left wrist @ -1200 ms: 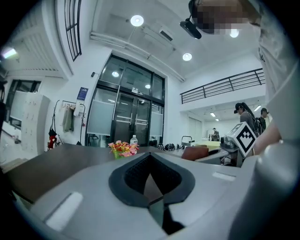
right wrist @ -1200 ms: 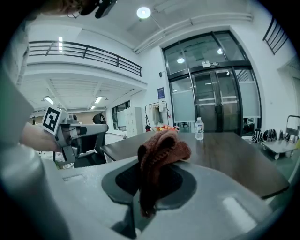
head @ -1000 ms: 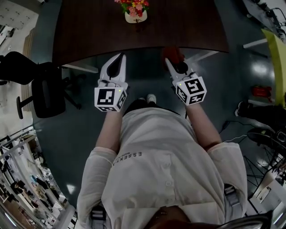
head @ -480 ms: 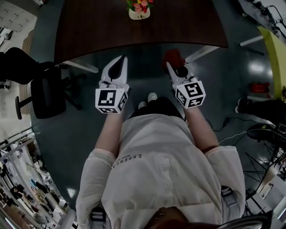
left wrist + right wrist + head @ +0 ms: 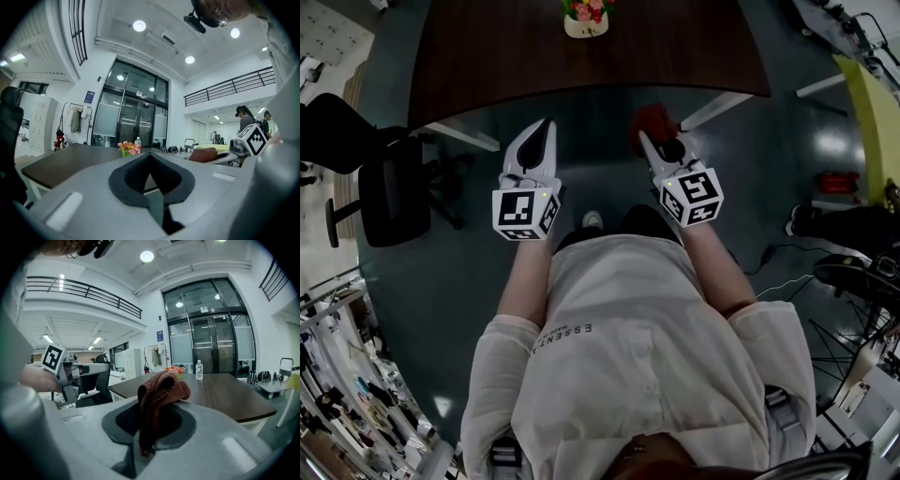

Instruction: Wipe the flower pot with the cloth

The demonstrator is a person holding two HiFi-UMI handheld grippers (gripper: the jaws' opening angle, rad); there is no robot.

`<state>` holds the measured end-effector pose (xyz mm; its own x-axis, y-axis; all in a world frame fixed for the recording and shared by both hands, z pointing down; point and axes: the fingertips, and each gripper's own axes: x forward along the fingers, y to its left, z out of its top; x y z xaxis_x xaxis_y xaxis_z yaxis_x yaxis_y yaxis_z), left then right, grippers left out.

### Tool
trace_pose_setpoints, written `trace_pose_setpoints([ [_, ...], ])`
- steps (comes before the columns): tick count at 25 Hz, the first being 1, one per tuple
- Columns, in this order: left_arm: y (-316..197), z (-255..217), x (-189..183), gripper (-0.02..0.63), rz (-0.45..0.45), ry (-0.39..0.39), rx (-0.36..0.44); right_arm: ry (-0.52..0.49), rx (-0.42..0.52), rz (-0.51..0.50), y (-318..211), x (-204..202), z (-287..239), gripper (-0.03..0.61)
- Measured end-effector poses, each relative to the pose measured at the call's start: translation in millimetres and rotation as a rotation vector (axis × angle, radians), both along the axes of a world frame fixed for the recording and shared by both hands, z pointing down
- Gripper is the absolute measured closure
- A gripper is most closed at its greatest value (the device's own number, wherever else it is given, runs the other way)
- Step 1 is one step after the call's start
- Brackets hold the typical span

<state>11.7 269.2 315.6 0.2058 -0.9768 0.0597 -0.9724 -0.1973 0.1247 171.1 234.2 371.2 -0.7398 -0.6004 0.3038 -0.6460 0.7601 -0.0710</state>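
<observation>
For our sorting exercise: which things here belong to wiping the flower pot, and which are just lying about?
Job: flower pot, cloth, right gripper shut on the cloth.
Lying about: office chair, water bottle, red object on the floor.

The cloth (image 5: 161, 392) is a rusty red-brown knit. The table (image 5: 506, 66) is dark brown. The flower pot (image 5: 584, 27) looks cream, though it is small and dim in the head view; its flowers (image 5: 129, 147) are pink, red and yellow. The left gripper (image 5: 546, 129) and the right gripper (image 5: 644, 141) are pale grey with black pads and black-and-white square markers. The chair (image 5: 389, 192) is black and the floor (image 5: 459, 281) is dark teal.
</observation>
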Motion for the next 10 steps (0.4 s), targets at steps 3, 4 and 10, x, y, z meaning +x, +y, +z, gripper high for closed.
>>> trace_pose_setpoints([
  [3, 2, -6, 8, 0.598, -0.004, -0.003, 0.006, -0.002, -0.004, -0.014, 3, 5, -4, 0.529],
  [4, 2, -8, 10, 0.598, -0.002, -0.005, 0.008, -0.003, -0.004, -0.015, 2, 6, -6, 0.529],
  [10, 6, -11, 13, 0.598, -0.008, -0.003, 0.005, 0.004, -0.014, -0.03, 2, 4, -6, 0.529],
])
